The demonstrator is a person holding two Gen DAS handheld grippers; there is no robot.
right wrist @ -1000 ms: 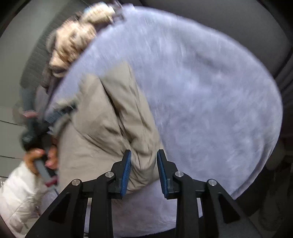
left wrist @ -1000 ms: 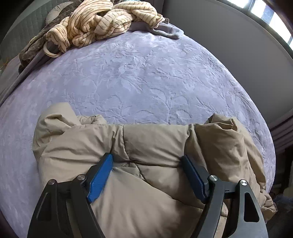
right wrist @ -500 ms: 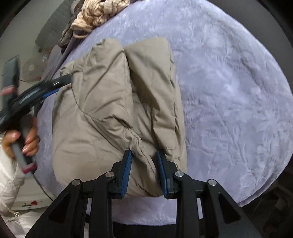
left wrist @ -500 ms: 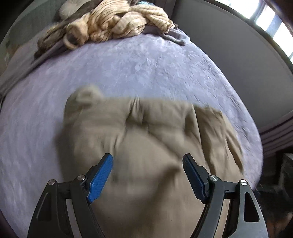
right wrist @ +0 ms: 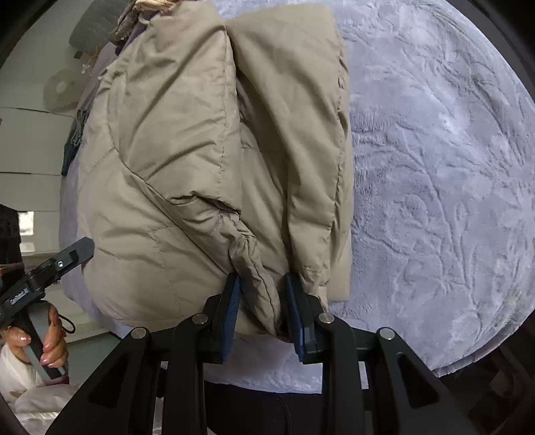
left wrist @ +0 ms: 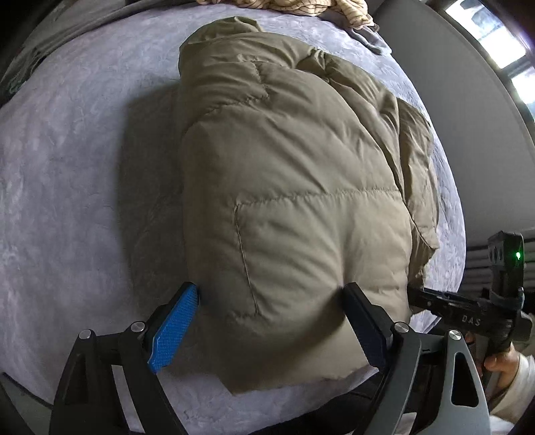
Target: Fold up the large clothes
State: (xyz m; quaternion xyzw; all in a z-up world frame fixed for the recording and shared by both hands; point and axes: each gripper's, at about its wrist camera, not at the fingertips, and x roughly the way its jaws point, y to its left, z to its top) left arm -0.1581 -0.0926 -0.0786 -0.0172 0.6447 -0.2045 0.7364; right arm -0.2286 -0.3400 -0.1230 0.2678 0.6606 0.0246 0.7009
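Puffer jacket (left wrist: pixel 301 187) lies doubled on the bed (left wrist: pixel 83 150) (nearly folded); right gripper (right wrist: pixel 262 311) pinches its near hem; left gripper (left wrist: pixel 271 328) opening, unclamped astride it.

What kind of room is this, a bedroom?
Most likely a bedroom: a puffy tan jacket lies on a wide bed under a lavender bedspread, with a pile of striped clothes at its far end.

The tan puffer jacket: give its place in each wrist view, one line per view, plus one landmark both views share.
Left wrist view: the tan puffer jacket fills the centre, running from the top edge down to between the left gripper jaws.
Right wrist view: it fills the centre-left, its lower fold pinched in the right gripper.
Shared landmark: the lavender embossed blanket under it.
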